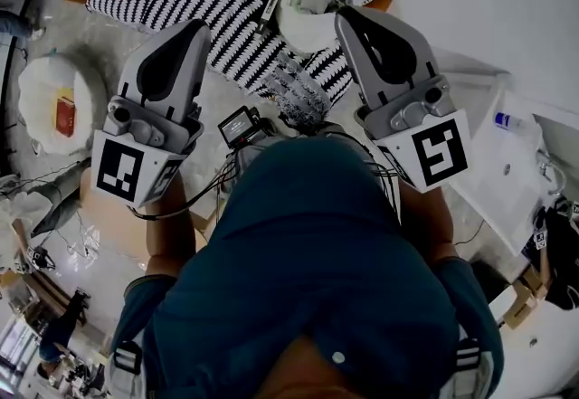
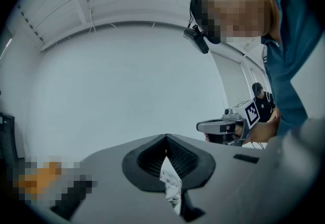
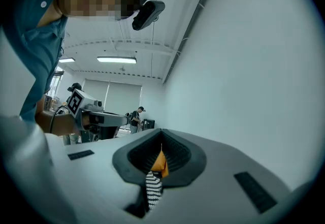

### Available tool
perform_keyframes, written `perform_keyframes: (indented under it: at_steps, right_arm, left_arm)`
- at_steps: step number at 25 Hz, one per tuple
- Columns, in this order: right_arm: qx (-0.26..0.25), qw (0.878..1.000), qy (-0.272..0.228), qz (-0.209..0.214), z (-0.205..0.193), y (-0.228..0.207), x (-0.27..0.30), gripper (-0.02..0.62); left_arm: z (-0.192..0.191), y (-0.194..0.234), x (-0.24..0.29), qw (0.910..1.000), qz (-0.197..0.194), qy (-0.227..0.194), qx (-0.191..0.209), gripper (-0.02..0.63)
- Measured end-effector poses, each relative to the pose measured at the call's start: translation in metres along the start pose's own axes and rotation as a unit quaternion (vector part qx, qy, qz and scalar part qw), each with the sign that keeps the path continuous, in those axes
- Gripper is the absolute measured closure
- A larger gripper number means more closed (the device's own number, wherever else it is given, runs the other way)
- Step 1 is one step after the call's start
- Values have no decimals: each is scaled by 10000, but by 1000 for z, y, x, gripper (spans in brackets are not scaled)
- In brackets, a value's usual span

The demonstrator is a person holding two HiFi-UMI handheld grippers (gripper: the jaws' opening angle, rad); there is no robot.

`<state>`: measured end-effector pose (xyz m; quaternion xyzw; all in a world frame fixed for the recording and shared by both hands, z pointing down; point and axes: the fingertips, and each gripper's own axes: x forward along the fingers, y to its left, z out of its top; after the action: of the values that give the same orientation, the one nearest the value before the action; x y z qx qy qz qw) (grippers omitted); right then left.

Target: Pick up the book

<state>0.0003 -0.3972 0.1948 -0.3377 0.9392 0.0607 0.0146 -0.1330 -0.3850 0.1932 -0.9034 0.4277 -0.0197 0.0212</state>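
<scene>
a: where's the book?
b: looks like the small red book (image 1: 64,112) on the white round cushion (image 1: 36,80), well off to the left of the left claw (image 1: 199,26). untouched.
a: claws?
b: left claw pinched closed, empty. right claw (image 1: 349,17) closed too, nothing in it.
a: handling?
b: probably light with stiff covers, but the cushion is soft under it. i'd pinch a long edge near the spine.
a: any text?
b: none readable, cover too small. only square markers (image 1: 122,168) on the cubes.
</scene>
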Motion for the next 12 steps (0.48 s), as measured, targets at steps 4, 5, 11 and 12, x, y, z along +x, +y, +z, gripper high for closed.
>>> perform_keyframes:
  at_steps: [4, 5, 11, 12]
  right_arm:
    - [81, 9995, -132, 274, -5, -29, 7, 581]
    - [92, 9993, -176, 328, -6, -35, 8, 581]
    - [235, 9986, -183, 436, -17, -63, 10, 581]
    - [249, 9986, -184, 424, -18, -65, 12, 581]
  left_arm:
    - [-1, -2, 28, 9995, 277, 84, 83, 603]
    - [-2, -4, 34, 9993, 333, 115, 90, 603]
    - [-12, -6, 59, 9984, 473, 302, 80, 603]
    - [-14, -4, 62, 9984, 467, 323, 76, 603]
